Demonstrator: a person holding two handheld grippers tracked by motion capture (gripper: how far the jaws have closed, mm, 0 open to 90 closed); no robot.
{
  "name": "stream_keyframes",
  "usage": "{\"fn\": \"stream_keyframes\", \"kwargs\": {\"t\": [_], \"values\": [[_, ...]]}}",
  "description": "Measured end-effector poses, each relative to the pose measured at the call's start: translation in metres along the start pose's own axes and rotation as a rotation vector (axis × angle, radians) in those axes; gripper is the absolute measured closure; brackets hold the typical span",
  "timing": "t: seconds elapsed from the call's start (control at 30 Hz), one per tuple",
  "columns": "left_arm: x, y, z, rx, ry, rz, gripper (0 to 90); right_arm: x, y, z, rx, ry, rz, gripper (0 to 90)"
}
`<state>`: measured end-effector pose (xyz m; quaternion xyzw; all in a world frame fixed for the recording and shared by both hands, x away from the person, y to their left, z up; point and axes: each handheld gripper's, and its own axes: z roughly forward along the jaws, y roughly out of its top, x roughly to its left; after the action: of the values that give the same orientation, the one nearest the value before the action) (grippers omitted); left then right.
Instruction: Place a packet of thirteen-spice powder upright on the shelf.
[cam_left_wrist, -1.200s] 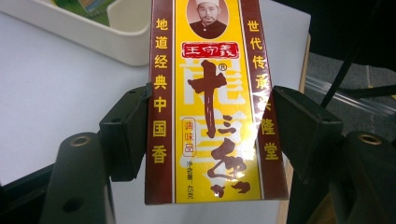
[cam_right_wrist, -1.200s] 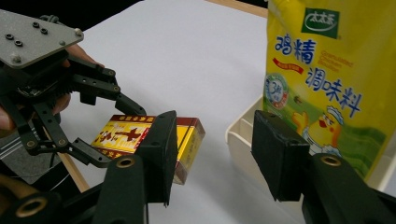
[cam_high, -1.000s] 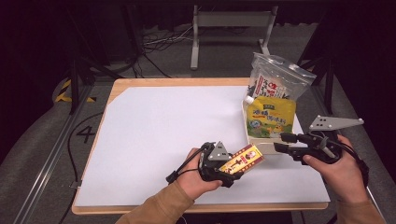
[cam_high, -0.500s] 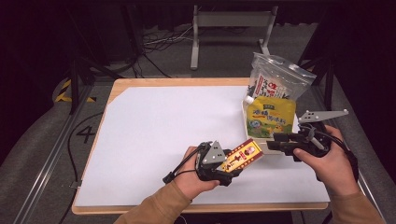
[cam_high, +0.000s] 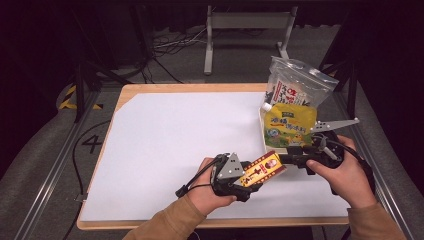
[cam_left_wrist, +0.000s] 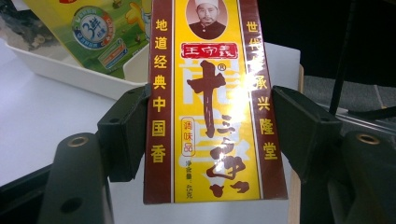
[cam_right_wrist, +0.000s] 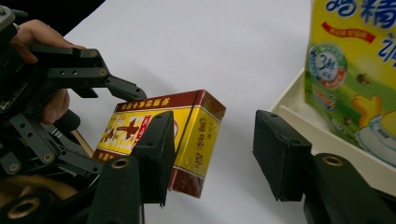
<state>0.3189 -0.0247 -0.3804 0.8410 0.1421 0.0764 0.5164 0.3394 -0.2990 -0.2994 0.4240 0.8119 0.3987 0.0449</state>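
A yellow and maroon seasoning box (cam_high: 261, 170) is held just above the white table sheet, with my left gripper (cam_high: 251, 179) shut on its long sides. In the left gripper view both jaws press the box (cam_left_wrist: 210, 102) from either side. My right gripper (cam_high: 289, 158) points left at the box's far end, and its jaws have just been opening. In the right gripper view the box (cam_right_wrist: 187, 135) lies partly behind the left jaw, its corner shows in the gap, and the pads (cam_right_wrist: 280, 149) do not press on it.
A white tray (cam_high: 261, 125) stands at the table's right side and holds a green and yellow pouch (cam_high: 287, 125) and a clear bag of packets (cam_high: 295, 85). The tray rim (cam_right_wrist: 299, 116) lies close to my right jaw. A wooden table edge (cam_high: 210, 222) runs along the front.
My right gripper has moved left and a little down, closer to the end of the box. The left gripper and the box have kept still.
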Motion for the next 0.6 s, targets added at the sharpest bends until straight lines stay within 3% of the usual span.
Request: {"fn": "stream_keyframes", "kwargs": {"t": [0.4,0.6], "values": [[0.0,0.001,0.003,-0.009,0.01,0.009,32.1,0.002,-0.004,0.017,0.035,0.056,0.062,43.8],[0.0,0.001,0.004,-0.016,0.015,0.013,32.1,0.004,-0.005,0.024,0.044,0.066,0.071,41.4]]}}
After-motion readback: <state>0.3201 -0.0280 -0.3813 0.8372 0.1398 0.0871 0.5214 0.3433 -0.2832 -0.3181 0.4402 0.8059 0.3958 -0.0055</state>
